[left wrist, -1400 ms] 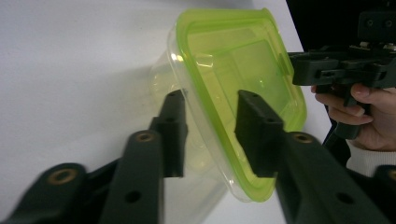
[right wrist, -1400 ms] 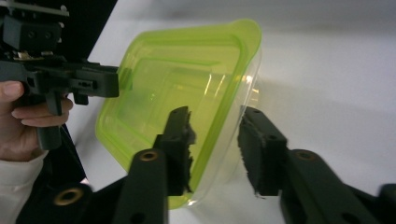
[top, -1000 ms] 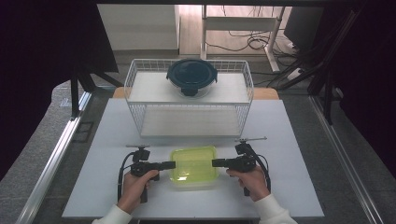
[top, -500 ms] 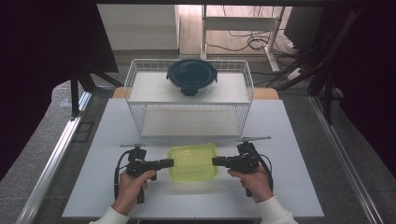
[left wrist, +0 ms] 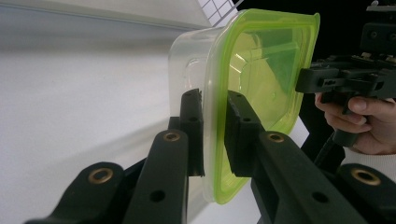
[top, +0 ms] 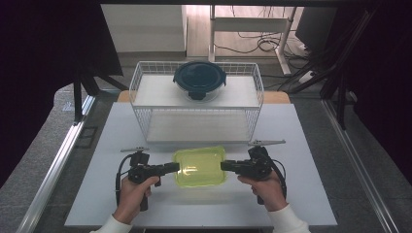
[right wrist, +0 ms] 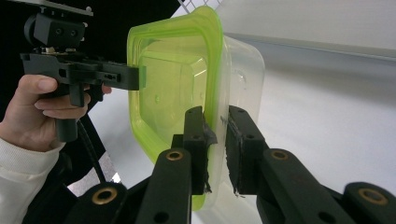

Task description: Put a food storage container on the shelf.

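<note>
A clear plastic container with a lime-green lid hangs level just above the white table, between my two grippers. My left gripper is shut on its left rim, and in the left gripper view the pads pinch the lidded container's edge. My right gripper is shut on the right rim; in the right gripper view its pads clamp the container's edge. Each gripper view also shows the other hand and its gripper across the container.
A white wire basket stands behind the container at the back of the table, with a dark round lidded bowl inside on its upper shelf. Bare table lies to either side of the hands.
Both grippers have risen with the green-lidded container held between them, and it now sits a little nearer the basket in the high view.
</note>
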The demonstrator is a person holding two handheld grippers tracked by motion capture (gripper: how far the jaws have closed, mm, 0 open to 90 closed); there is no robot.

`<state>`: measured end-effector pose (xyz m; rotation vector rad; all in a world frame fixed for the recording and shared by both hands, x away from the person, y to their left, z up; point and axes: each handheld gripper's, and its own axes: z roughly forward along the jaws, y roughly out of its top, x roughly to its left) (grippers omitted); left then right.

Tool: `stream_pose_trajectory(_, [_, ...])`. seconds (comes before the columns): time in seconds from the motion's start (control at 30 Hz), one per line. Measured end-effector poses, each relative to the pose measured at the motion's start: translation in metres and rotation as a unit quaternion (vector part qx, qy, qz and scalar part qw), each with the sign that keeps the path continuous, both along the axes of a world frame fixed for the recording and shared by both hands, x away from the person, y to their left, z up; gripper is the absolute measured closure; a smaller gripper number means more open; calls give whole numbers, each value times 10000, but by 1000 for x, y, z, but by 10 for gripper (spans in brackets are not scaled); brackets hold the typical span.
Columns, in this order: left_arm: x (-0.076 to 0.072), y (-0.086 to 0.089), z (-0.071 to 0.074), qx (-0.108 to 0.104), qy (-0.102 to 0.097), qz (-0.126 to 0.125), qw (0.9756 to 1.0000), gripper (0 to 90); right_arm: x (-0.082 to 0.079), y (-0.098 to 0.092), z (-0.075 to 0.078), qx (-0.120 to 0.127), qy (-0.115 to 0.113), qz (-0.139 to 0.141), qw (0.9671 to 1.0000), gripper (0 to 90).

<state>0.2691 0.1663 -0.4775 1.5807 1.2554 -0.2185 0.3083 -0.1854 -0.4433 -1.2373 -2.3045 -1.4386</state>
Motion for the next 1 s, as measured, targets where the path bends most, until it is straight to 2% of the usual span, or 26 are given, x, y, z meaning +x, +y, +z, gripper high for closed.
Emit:
stream_pose_trajectory(0.3, [-1,1,7,36,-119,-27,9999,792,-2,1,7,33,-136,36,9999,782])
stream_pose_trajectory(0.57, [4,4,16,43,-208,32,9998,793,1,4,17,38,-272,33,9996,782])
stream_pose_trajectory(1.0, [9,4,44,187,-418,68,9989,793,5,5,35,138,-482,6,9987,784])
